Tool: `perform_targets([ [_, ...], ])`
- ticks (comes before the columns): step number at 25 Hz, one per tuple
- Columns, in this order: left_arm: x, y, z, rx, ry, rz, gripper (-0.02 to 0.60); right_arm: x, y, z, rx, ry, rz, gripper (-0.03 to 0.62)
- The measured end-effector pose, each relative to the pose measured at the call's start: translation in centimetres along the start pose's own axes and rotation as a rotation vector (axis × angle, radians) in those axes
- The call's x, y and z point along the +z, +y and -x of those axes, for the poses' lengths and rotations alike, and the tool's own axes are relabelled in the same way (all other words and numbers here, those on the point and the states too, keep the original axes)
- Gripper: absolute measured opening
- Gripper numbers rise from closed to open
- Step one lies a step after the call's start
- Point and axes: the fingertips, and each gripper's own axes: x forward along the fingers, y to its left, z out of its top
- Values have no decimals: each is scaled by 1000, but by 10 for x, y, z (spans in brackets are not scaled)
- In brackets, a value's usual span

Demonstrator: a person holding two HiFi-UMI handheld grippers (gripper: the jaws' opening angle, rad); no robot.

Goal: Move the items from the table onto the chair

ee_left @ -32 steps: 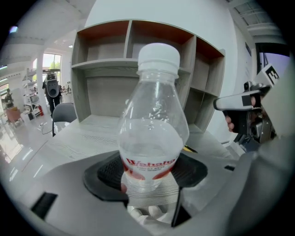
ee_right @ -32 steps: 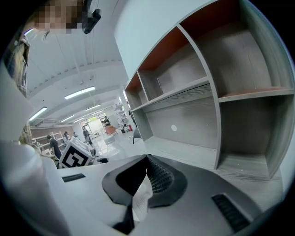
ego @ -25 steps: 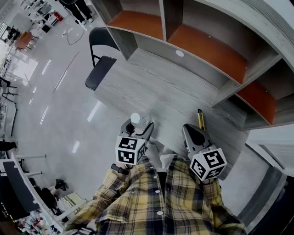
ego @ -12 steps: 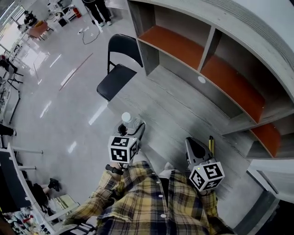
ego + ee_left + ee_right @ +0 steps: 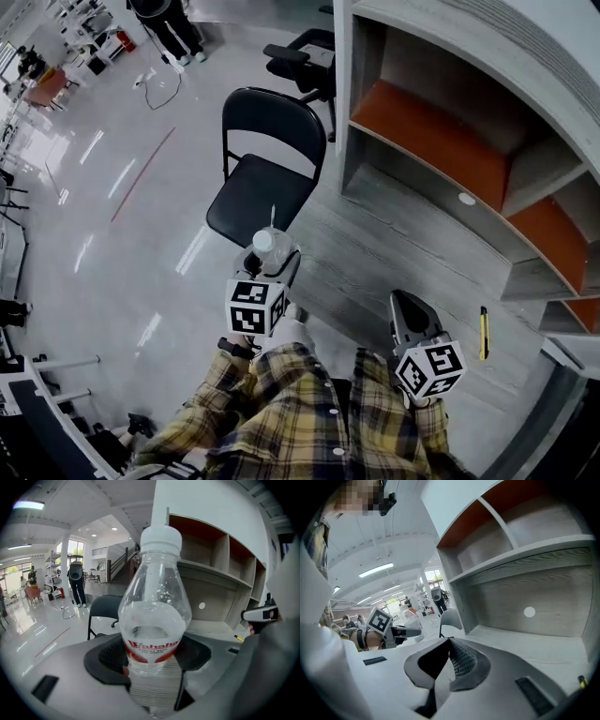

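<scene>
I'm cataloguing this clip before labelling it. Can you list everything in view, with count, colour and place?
water bottle: 1, clear with white cap and red label, upright in the left gripper
folding chair: 1, black, on the floor at the table's far end
office chair: 1, black, behind the folding chair
table: 1, grey wood grain, right of the folding chair
shelf unit: 1, grey with orange panels, along the table
slim tool: 1, yellow and black, lying on the table at right
round disc: 1, white, on the shelf unit's back panel
standing person: 1, dark clothes, far across the floor
left gripper: 1, grey, shut on the water bottle
right gripper: 1, grey, shut, empty, above the table
plaid shirt: 1, yellow and dark
</scene>
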Motion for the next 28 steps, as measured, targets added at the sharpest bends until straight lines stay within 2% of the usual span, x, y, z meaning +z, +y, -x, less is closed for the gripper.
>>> perform_targets([
  [6,-10,107,-30,-51,59,1,299,-9,62,-84,-42,79,-65,18],
  [12,-58,182,-86,-46,85,-13,299,-34,99,-169,-18,125,-131,18],
  [17,-118,233,-130,-19,106,35,301,-58,110,-213,-12,135,-198,18],
  [22,-167,265,-186,-2,152,63,301,-76,103,-240,-28,146,-208,18],
  [28,-204,288,-250,11,148,16,301,-94,91,-259,-69,134,-248,18],
])
